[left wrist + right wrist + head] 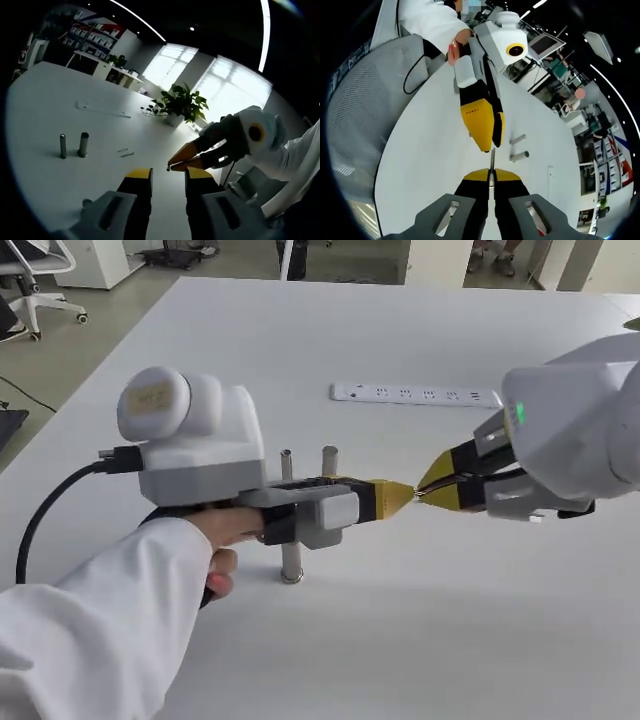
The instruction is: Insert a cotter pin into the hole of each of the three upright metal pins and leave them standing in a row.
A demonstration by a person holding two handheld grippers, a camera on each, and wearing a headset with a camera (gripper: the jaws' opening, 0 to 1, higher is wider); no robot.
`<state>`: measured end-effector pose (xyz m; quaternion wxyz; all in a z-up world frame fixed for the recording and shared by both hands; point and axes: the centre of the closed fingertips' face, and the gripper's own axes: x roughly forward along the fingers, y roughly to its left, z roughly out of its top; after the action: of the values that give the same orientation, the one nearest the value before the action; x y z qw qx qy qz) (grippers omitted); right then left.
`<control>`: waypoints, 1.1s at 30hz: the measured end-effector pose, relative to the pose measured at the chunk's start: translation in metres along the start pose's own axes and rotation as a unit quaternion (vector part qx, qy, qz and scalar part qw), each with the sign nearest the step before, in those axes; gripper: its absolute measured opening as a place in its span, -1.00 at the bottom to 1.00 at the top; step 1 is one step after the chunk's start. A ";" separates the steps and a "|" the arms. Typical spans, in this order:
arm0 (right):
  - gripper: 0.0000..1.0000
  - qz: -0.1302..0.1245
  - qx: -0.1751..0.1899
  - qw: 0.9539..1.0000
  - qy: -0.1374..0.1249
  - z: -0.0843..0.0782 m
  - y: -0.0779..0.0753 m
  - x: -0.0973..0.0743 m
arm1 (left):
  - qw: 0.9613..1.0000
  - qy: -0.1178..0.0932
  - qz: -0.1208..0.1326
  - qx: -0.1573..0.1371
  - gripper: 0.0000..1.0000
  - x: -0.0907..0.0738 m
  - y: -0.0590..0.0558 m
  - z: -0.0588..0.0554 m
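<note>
White table [250, 350] carries a power strip [415, 394] and upright metal pins [329, 460]; above it the right gripper [491, 176] is clamped on a cotter pin [492, 159], its far end at the spread left gripper [168, 174]. Best held level and gripped squarely on the shank, without twisting; the left gripper view picks out loose cotter pins [125, 152] near the uprights, where the head view has a gripper body in the way.

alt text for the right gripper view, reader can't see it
The right gripper, jaws shut on a thin cotter pin, holds it up to the yellow tips of the left gripper, held by a hand in a white sleeve. Two metal pins stand on the white table beside them.
</note>
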<state>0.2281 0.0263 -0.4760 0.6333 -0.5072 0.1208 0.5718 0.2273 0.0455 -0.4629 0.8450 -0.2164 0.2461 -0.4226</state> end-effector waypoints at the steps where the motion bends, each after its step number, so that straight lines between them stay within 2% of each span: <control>1: -1.00 0.001 0.000 1.000 -0.001 0.000 0.000 0.000 | 1.000 -0.001 -0.005 -0.004 -0.57 0.000 -0.002 0.000; 6: -1.00 -0.003 0.000 1.000 -0.006 0.005 0.004 -0.001 | 1.000 0.005 -0.016 -0.017 -0.67 0.003 -0.007 -0.003; 12: -1.00 -0.007 -0.005 1.000 -0.013 0.011 0.007 -0.002 | 1.000 0.010 -0.015 -0.023 -0.71 0.006 -0.006 -0.006; 15: -1.00 -0.007 -0.006 1.000 -0.015 0.014 0.007 -0.003 | 0.999 0.018 -0.005 -0.029 -0.79 0.006 -0.003 -0.009; 17: -1.00 -0.004 -0.008 1.000 -0.014 0.014 0.008 -0.002 | 0.999 0.012 -0.010 -0.046 -0.85 0.006 -0.004 -0.007; 24: -1.00 -0.003 -0.013 1.000 -0.016 0.017 0.011 -0.003 | 0.997 0.015 -0.007 -0.069 -0.93 0.005 -0.003 -0.009; 29: -1.00 -0.001 -0.018 1.000 -0.020 0.019 0.013 -0.003 | 0.998 0.024 -0.009 -0.063 -0.95 0.005 -0.005 -0.012; 33: -1.00 0.000 -0.021 1.000 -0.020 0.019 0.014 -0.003 | 0.997 0.028 -0.012 -0.072 -0.97 0.005 -0.007 -0.014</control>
<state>0.2074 0.0369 -0.4723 0.6248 -0.5089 0.0967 0.5842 0.2174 0.0355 -0.4715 0.8149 -0.2678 0.2973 -0.4194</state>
